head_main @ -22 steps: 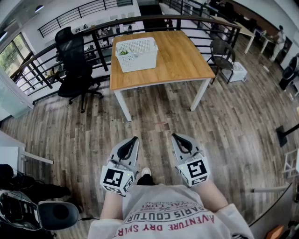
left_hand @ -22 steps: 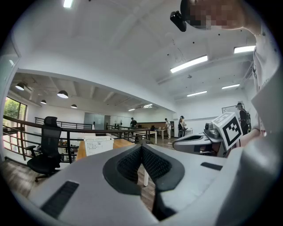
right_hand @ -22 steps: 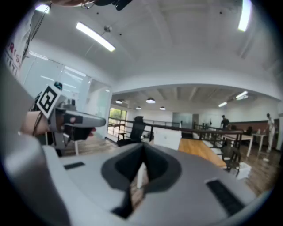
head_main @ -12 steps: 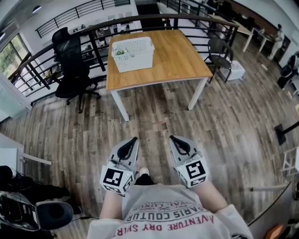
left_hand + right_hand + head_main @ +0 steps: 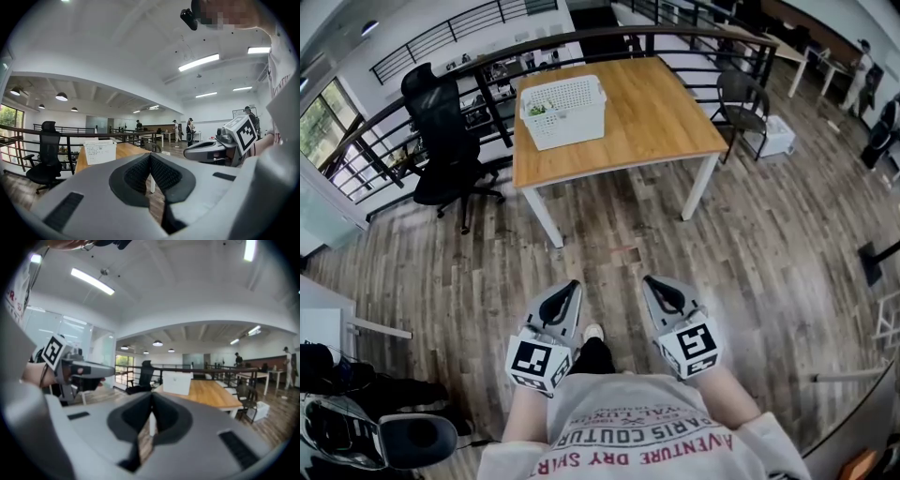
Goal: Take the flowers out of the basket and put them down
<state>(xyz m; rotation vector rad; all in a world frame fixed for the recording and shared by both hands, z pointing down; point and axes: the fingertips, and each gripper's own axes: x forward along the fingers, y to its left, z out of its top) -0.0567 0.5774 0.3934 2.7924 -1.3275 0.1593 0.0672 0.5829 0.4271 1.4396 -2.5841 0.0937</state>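
A white perforated basket (image 5: pixel 562 111) stands on the far left part of a wooden table (image 5: pixel 656 122), with green flower stems (image 5: pixel 536 109) showing inside it at its left end. The basket (image 5: pixel 99 152) also shows in the left gripper view and, small and pale, the basket (image 5: pixel 176 382) shows in the right gripper view. I hold both grippers close to my body, well short of the table. My left gripper (image 5: pixel 572 285) is shut and empty. My right gripper (image 5: pixel 648 281) is shut and empty too.
A black office chair (image 5: pixel 441 127) stands left of the table, and a dark chair (image 5: pixel 742 98) at its right. A black railing (image 5: pixel 487 66) runs behind the table. A white box (image 5: pixel 772 136) sits on the floor at right. People stand far off.
The table and basket sit slightly further left in the view than before. Both grippers hold the same pose near my body.
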